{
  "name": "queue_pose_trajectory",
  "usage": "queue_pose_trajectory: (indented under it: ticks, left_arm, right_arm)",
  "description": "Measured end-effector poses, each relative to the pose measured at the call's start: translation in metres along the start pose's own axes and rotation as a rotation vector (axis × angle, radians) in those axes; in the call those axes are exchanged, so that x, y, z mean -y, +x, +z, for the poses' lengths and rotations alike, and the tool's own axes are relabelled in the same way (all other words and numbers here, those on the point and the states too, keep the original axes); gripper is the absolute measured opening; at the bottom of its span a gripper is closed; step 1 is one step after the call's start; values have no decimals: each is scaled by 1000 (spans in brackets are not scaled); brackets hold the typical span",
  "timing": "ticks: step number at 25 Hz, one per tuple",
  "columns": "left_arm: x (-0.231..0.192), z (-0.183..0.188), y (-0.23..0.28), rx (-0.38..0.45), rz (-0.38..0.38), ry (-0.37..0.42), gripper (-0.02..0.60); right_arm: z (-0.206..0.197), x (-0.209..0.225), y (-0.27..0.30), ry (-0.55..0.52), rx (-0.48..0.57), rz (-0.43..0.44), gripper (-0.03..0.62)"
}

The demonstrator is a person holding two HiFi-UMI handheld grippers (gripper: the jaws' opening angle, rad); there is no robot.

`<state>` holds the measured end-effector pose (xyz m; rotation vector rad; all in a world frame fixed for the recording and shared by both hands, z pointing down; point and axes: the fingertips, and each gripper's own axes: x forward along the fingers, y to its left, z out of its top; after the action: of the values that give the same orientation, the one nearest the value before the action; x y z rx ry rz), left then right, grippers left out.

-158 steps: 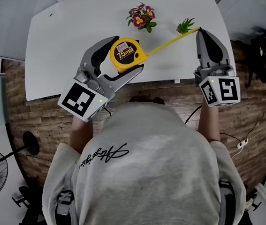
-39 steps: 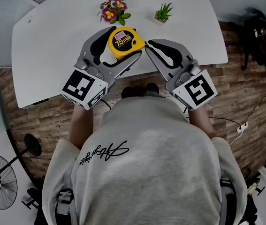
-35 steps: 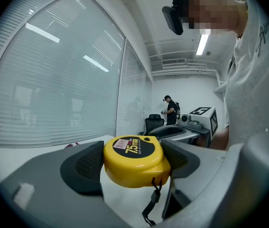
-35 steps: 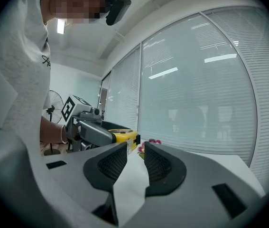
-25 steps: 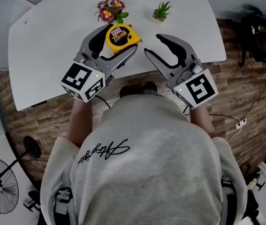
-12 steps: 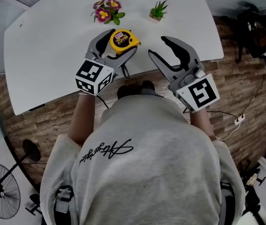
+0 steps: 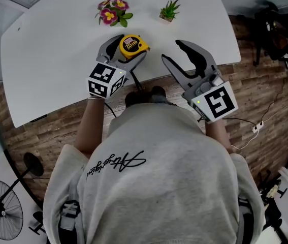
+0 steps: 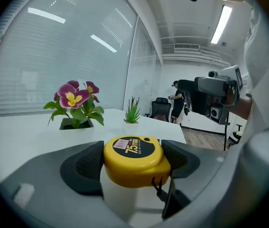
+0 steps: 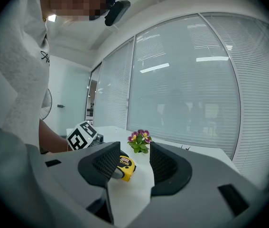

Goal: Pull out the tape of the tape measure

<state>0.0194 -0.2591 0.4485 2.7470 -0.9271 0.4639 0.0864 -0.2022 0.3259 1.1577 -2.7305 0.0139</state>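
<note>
Upper centre, head view: left gripper clamped on yellow tape measure by white table edge. Right gripper parted, empty, just right. Tape apparently retracted; next, right jaws must pinch its end.

We saw a yellow tape measure with a black round label. The left gripper had grey fingers with dark dimpled pads, and the right gripper wore the same grey and black. Each carried a cube of black-and-white square markers. The surface was white, the flowers purple and yellow over green leaves, the floor brown wood grain.
</note>
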Motion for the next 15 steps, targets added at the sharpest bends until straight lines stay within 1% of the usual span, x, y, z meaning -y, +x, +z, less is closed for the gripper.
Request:
queue_pose_trajectory:
  ticks: [7,13,15]
  left_arm:
    - [-3,-13,4,-37,26,12,373]
    - [-1,-23,7,-87,49,58,373]
    - [-1,-24,9,-100,54,63,373]
  right_arm:
    - [-2,-1,2,6,0,9,192]
    - [-6,-1,1,6,-26,10,192]
    - [-2,-1,1,7,-7,7,192]
